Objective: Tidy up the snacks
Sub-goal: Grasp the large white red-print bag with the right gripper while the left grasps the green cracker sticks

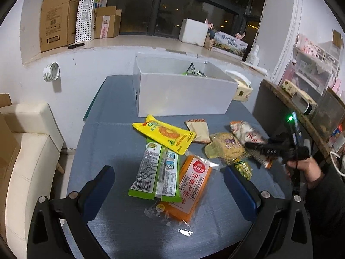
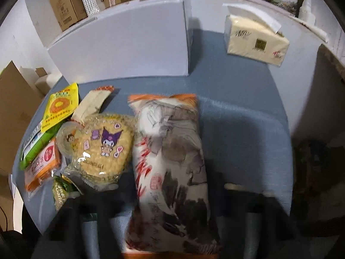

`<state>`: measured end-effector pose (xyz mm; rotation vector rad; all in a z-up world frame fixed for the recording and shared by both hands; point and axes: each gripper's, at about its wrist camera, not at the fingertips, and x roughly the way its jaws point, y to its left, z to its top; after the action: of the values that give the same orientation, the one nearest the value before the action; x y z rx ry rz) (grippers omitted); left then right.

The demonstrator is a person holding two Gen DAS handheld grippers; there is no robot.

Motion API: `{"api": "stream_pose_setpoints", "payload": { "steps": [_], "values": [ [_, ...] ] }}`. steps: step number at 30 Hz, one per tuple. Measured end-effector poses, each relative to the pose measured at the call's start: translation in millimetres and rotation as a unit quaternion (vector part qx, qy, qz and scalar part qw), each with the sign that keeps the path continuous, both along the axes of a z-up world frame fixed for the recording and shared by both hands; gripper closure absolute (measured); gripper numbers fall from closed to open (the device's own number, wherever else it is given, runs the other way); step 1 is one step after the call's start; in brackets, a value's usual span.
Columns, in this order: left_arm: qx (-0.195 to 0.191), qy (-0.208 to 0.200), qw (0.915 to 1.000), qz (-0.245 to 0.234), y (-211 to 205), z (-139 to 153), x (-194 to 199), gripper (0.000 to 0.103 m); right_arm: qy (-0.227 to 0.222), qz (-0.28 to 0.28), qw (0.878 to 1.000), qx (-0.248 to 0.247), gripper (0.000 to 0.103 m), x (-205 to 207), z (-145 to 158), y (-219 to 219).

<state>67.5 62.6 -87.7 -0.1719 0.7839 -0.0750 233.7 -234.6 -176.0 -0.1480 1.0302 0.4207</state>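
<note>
Snack packs lie on the blue table: a green pack (image 1: 157,172), an orange pack (image 1: 189,190), a yellow pack (image 1: 166,137), a beige pack (image 1: 198,129) and a round cracker pack (image 1: 226,150). My left gripper (image 1: 169,179) is open, its fingers either side of the green and orange packs. My right gripper (image 1: 256,145) holds a white-and-red ink-print pack (image 1: 245,132); in the right wrist view this pack (image 2: 170,155) lies between the blurred fingers (image 2: 86,226), beside the cracker pack (image 2: 103,146). The white box (image 1: 179,95) stands behind, with snacks inside.
A tissue pack (image 2: 256,41) sits right of the white box (image 2: 129,43). A cream sofa (image 1: 28,161) is to the left. A dark shelf unit (image 1: 301,118) stands at the right. Cardboard boxes (image 1: 58,19) sit on the window ledge.
</note>
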Motion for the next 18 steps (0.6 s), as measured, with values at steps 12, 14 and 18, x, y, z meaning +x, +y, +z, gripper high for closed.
{"api": "stream_pose_setpoints", "payload": {
  "steps": [12,14,18],
  "values": [
    [0.042,0.04,0.9971,-0.049,-7,-34,35,0.0,-0.069,0.001,0.994,0.084,0.061,-59,58,-27],
    [0.042,0.053,0.9963,-0.053,-6,-42,46,0.0,-0.076,0.005,0.992,0.105,0.061,-71,68,-33],
    [0.036,0.092,0.9936,-0.055,-3,-64,69,0.0,-0.088,0.011,0.99,0.108,0.061,-89,77,-29]
  ]
}}
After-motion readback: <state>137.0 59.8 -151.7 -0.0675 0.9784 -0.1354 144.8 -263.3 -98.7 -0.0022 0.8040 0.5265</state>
